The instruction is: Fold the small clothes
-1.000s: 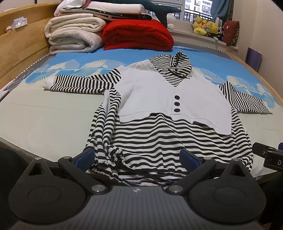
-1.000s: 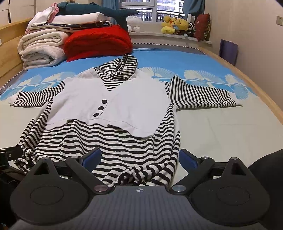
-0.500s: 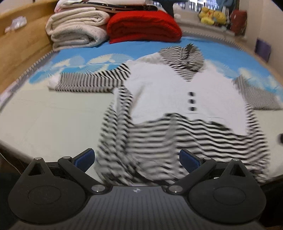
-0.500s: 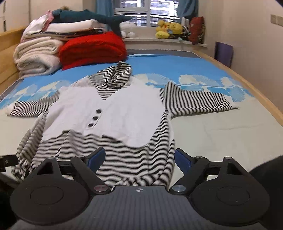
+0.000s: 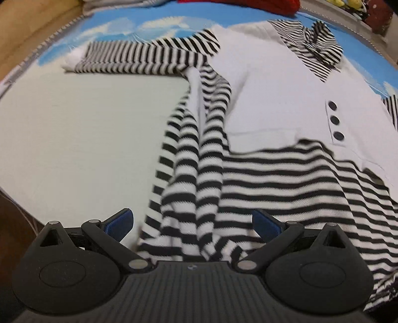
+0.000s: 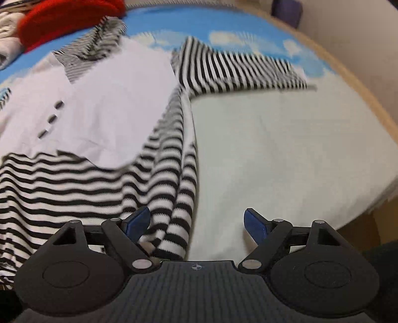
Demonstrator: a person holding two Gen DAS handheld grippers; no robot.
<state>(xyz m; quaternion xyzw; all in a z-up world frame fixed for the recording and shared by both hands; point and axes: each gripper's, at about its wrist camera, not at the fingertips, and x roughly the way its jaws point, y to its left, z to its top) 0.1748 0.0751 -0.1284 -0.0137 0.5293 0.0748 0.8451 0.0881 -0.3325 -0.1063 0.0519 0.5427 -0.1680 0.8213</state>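
Note:
A small black-and-white striped dress (image 5: 286,188) with a white vest front and three dark buttons (image 5: 334,120) lies flat on the bed, sleeves spread. My left gripper (image 5: 192,223) is open, low over the dress's lower left side, with striped folds between its blue pads (image 5: 119,222). My right gripper (image 6: 196,222) is open over the dress's lower right edge (image 6: 174,198). The right sleeve (image 6: 243,72) stretches out beyond it; the left sleeve (image 5: 139,58) lies at the far left.
The bed has a pale green sheet (image 5: 87,129) near me and a blue patterned part (image 6: 223,27) farther back. A red folded blanket (image 6: 64,17) sits at the head. The wooden bed frame (image 6: 373,104) runs along the right side.
Both grippers have moved forward and tipped down over the dress, so the garment fills the views. Both stay open. The dress has not visibly moved.

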